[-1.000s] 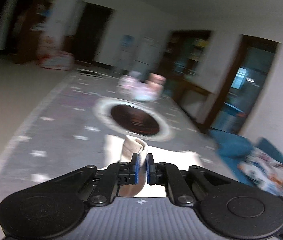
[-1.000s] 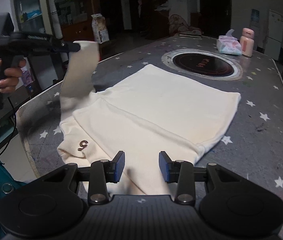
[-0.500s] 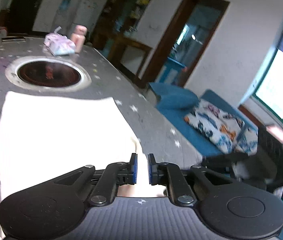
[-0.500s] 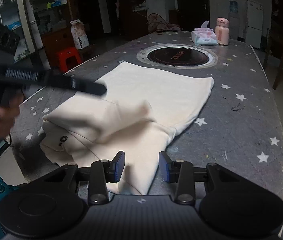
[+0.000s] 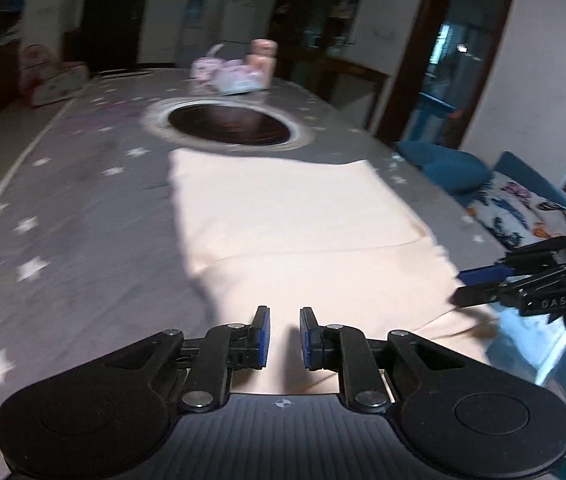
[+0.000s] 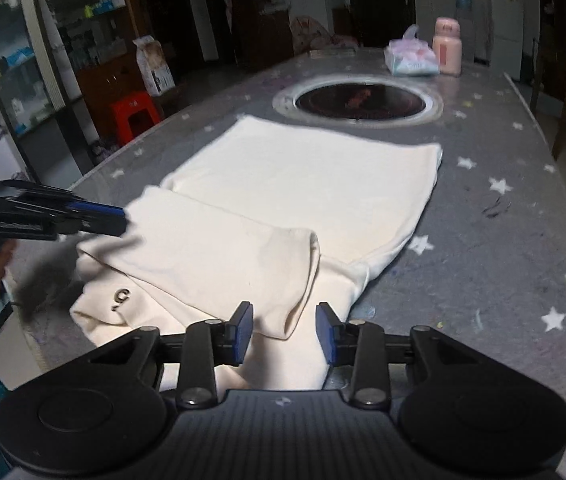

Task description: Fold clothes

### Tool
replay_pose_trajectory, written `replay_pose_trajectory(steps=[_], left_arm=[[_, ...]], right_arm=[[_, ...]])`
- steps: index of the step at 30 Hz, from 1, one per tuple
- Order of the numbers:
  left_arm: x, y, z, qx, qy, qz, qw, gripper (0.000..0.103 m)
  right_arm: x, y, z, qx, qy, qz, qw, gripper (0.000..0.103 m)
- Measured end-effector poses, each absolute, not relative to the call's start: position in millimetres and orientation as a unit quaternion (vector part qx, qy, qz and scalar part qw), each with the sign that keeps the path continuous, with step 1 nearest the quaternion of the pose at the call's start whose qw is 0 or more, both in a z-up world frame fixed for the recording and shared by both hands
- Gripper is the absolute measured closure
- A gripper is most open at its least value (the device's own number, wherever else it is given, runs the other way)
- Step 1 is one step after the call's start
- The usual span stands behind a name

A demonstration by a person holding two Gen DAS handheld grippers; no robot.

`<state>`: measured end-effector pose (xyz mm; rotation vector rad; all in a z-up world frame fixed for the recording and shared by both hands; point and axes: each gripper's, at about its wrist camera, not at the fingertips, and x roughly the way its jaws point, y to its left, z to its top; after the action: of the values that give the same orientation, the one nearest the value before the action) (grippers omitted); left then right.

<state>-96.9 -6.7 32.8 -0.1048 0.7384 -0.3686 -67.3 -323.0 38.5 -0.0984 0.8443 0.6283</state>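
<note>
A cream garment (image 6: 291,200) lies flat on the grey star-patterned table (image 6: 503,240). One sleeve (image 6: 219,252) is folded across its near part, beside a small dark logo (image 6: 121,296). My left gripper (image 5: 281,334) is open and empty just above the garment (image 5: 283,224); it also shows at the left of the right wrist view (image 6: 117,218). My right gripper (image 6: 285,328) is open and empty over the garment's near edge; it shows at the right of the left wrist view (image 5: 471,286).
A round dark hotplate (image 6: 357,100) is set into the table beyond the garment. A tissue pack (image 6: 411,58) and a pink bottle (image 6: 447,46) stand at the far end. A red stool (image 6: 135,114) and shelves stand left of the table, a blue sofa (image 5: 523,204) on the other side.
My left gripper carried the sleeve across the garment, laid it down, opened and let go. The right gripper stayed open and shifted slightly.
</note>
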Motion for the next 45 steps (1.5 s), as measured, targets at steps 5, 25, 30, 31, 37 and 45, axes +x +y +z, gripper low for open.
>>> replay_pose_trajectory(steps=[5,25,30,31,37,45], left_arm=[[-101,11,26,-0.056,0.364,-0.168,0.915,0.085],[-129,-13,44,0.07,0.315,-0.254,0.912,0.067],[-128,-36,32,0.122,0.31,-0.288,0.898,0.067],[-127,-39,29,0.132,0.312,-0.29,0.895,0.069],[-127,-47,21,0.173,0.303,-0.293,0.89,0.097],[-129,-25,37,0.132,0.302,-0.289,0.899,0.101]], right_arm=[[-69,-319,41,-0.048,0.403,0.301,0.863,0.1],[-99,-320,64,-0.085,0.388,0.32,0.86,0.089],[-104,-298,54,-0.132,0.383,0.347,0.846,0.079],[-105,-295,52,-0.141,0.381,0.349,0.845,0.079],[-104,-287,44,-0.177,0.378,0.353,0.837,0.08],[-107,-291,54,-0.176,0.373,0.358,0.838,0.098]])
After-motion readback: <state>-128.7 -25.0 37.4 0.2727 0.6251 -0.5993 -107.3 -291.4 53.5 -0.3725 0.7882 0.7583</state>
